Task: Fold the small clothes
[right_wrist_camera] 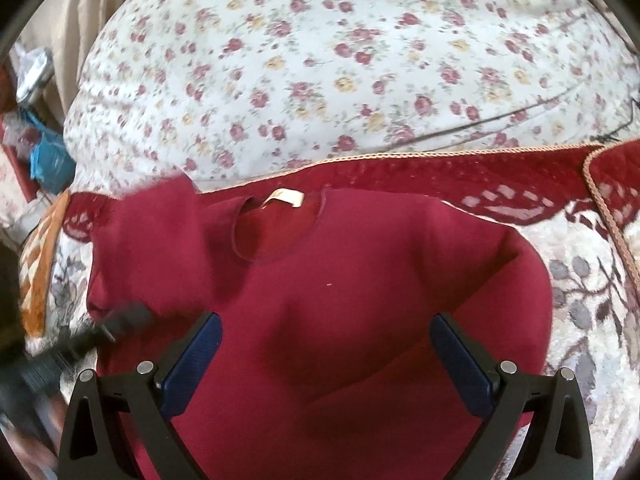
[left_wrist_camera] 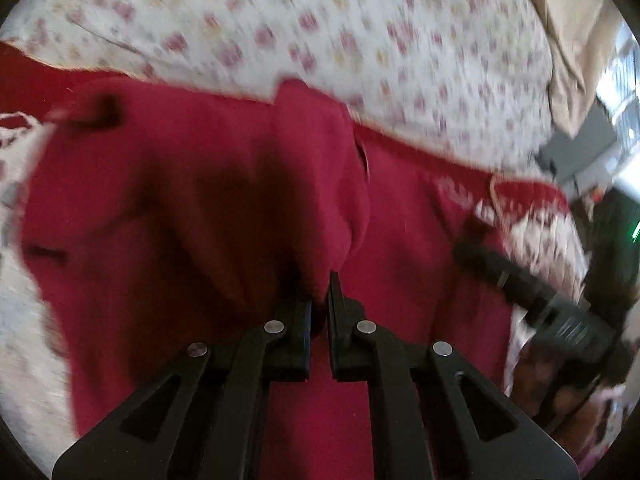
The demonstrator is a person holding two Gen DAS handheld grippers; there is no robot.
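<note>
My left gripper [left_wrist_camera: 319, 300] has its jaws pinched narrow on a fold of the red top [right_wrist_camera: 332, 320], and the cloth rises in a ridge from that pinch, lifted so the side can swing over the body. The top lies on a red-bordered patterned mat [right_wrist_camera: 592, 280] spread on the bed, neckline with its pale label [right_wrist_camera: 286, 197] at the far side, hem near me. In the right wrist view the left sleeve is bunched up and blurred, which I read as the fold in progress. My right gripper [right_wrist_camera: 326, 364] hangs over the chest, jaws wide and holding nothing, placed there to pin or catch the cloth, I'd guess. The floral bedspread [right_wrist_camera: 360, 60] stretches out beyond.
</note>
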